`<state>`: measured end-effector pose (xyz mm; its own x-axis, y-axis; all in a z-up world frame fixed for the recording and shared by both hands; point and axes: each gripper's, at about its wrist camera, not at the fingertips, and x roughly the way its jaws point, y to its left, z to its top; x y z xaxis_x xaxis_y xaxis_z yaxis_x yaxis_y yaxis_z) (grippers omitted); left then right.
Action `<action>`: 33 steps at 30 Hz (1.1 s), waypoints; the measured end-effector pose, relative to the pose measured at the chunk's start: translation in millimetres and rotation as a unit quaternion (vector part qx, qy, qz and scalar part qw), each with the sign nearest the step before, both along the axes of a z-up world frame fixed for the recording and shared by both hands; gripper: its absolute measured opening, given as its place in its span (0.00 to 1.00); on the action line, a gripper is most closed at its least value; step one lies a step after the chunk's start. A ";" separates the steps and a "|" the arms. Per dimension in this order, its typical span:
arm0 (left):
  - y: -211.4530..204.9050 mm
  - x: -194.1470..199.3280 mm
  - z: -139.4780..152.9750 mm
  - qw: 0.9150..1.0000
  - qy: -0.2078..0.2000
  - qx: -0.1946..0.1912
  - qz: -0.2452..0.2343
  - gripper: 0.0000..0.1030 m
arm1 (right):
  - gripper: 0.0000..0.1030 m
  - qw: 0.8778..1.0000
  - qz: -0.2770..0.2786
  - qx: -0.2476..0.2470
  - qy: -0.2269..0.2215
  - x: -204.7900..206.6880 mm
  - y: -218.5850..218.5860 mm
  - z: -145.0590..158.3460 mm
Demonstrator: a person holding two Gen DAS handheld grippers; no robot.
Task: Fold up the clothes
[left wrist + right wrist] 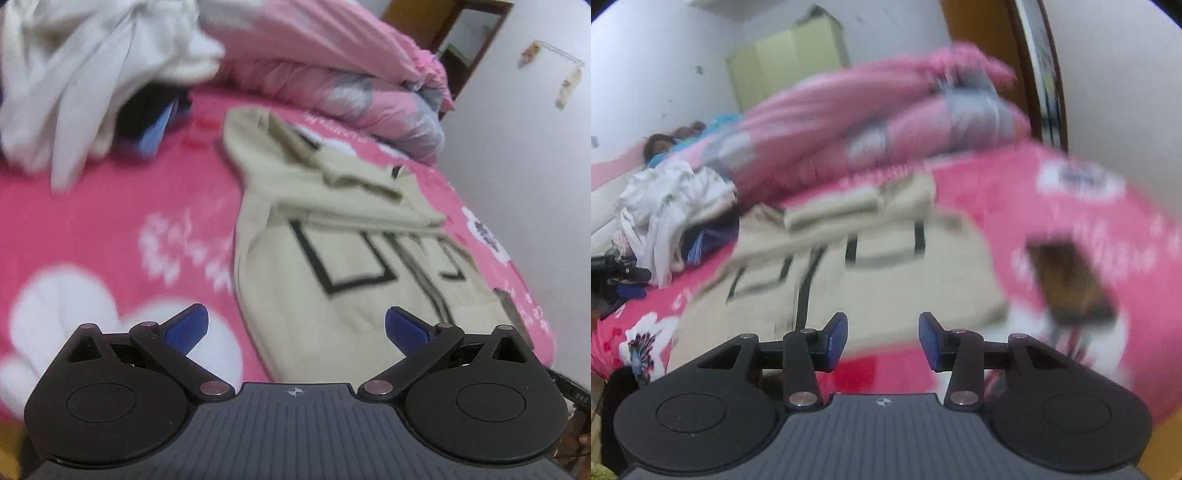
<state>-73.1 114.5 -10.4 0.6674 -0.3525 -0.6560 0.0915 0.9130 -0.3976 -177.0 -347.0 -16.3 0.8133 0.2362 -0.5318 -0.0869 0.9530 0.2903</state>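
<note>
Bed with a hot-pink printed sheet fills both views. Pink-and-grey quilt is bunched along the far side against the wall. White clothes pile sits at the far left of the bed, over something dark and blue; details too blurred to tell.

Cream sweater with black outlined shapes lies flat on the sheet, mid-bed, partly folded: a sleeve or upper part is doubled over across its top. In the right view it lies just ahead of the fingers, and the image there is heavily motion-blurred. A dark brown rectangular thing lies on the sheet just beside the sweater's right edge; can't tell what it is.

Left hand-held gripper: jaws spread fully wide, nothing between the blue pads, above the sweater's near edge, not touching it.

Right hand-held gripper: jaws partway apart, nothing between them, pads clear of the fabric, over the near hem and pink sheet.

Yellow-green cabinet stands at the back wall.
</note>
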 end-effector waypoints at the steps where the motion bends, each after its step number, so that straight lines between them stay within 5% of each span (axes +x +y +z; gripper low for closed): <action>1: -5.1 -4.7 -5.7 1.000 -0.002 0.011 0.002 1.00 | 0.44 1.000 -0.004 0.021 0.007 -1.4 0.2 -8.0; 9: -42.4 -31.0 -32.5 0.996 -0.006 0.091 0.017 1.00 | 0.48 0.989 -0.036 0.142 0.024 9.2 -9.5 -46.2; 19: -68.1 -34.9 -49.6 0.984 -0.010 0.172 0.035 1.00 | 0.74 0.987 -0.040 0.153 0.024 26.3 -4.5 -69.6; 25: -69.7 -36.5 -50.0 0.983 -0.011 0.176 0.042 1.00 | 0.93 0.988 -0.026 0.149 0.018 27.4 5.6 -67.3; 33: -64.0 -41.5 -48.8 0.986 -0.018 0.165 0.023 1.00 | 1.00 0.978 -0.041 0.204 0.023 31.3 -1.1 -69.3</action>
